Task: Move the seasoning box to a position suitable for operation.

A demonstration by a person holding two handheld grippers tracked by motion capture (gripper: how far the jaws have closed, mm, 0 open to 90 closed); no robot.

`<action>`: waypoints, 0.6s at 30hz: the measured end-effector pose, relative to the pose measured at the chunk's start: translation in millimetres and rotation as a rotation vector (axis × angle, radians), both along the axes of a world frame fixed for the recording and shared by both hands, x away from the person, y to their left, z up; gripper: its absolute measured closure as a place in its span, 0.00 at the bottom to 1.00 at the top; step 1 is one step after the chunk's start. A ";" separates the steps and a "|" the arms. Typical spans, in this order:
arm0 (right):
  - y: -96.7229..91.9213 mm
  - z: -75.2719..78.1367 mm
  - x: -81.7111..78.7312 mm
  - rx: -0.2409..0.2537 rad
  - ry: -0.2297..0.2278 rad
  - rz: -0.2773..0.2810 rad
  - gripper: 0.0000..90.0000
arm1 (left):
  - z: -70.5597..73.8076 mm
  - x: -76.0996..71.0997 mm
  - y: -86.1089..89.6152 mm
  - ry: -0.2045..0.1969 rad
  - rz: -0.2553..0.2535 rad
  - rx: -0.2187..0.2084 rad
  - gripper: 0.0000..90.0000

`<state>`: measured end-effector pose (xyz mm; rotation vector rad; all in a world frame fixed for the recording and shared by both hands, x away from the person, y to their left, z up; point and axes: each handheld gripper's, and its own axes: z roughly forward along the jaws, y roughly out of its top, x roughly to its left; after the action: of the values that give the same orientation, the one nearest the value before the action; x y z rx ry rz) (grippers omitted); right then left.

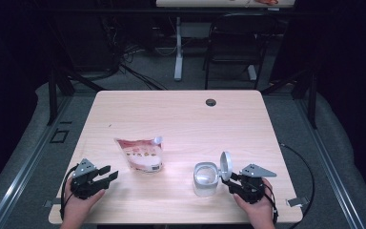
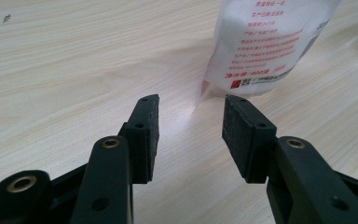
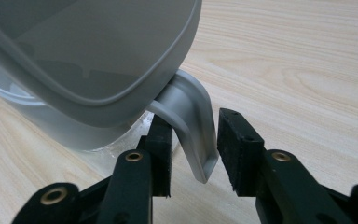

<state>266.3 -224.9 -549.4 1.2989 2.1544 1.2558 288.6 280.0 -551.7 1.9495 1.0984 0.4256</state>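
Observation:
A white and red pouch (image 1: 140, 155) lies on the wooden table (image 1: 181, 119), left of centre. My left gripper (image 1: 107, 174) rests near the front left edge and stands open with nothing between its jaws. In the left gripper view (image 2: 191, 130) the pouch (image 2: 265, 46) is just beyond the fingertips. A clear container (image 1: 206, 177) stands at the front right, its hinged lid (image 1: 226, 165) swung up. My right gripper (image 1: 232, 180) is right beside it. In the right gripper view (image 3: 195, 149) the lid's grey tab (image 3: 193, 130) hangs between the jaws, with a slight gap on one side.
A round cable hole (image 1: 211, 102) sits near the table's far edge. Beyond the table are a dark chair (image 1: 233, 43), a white desk leg (image 1: 178, 47) and cables on the floor. A cable trails from each gripper off the front edge.

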 end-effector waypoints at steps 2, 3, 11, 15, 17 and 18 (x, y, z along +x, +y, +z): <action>1.2 0.3 0.2 -0.013 -0.008 -0.003 0.76 | -0.1 0.1 -0.1 0.001 -0.001 0.000 0.62; 1.2 0.5 0.4 -0.018 -0.010 -0.003 0.76 | 0.1 0.2 0.0 0.004 -0.005 0.001 0.62; -1.5 0.4 4.1 -0.001 -0.015 -0.020 0.81 | -0.1 0.7 -0.8 0.004 -0.007 0.002 0.63; -2.0 0.0 5.8 0.010 -0.018 -0.029 0.84 | -0.3 0.9 -1.0 0.004 -0.006 0.001 0.63; -2.4 0.1 7.3 0.014 -0.019 -0.033 0.86 | -0.3 0.9 -1.1 0.005 -0.005 0.001 0.63; -2.5 0.1 8.1 0.012 -0.020 -0.031 0.86 | -0.3 0.9 -1.1 0.005 -0.007 0.003 0.63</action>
<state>274.3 -227.4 -549.3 1.3146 2.1078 1.2660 289.5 278.9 -552.0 1.9573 1.0950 0.4189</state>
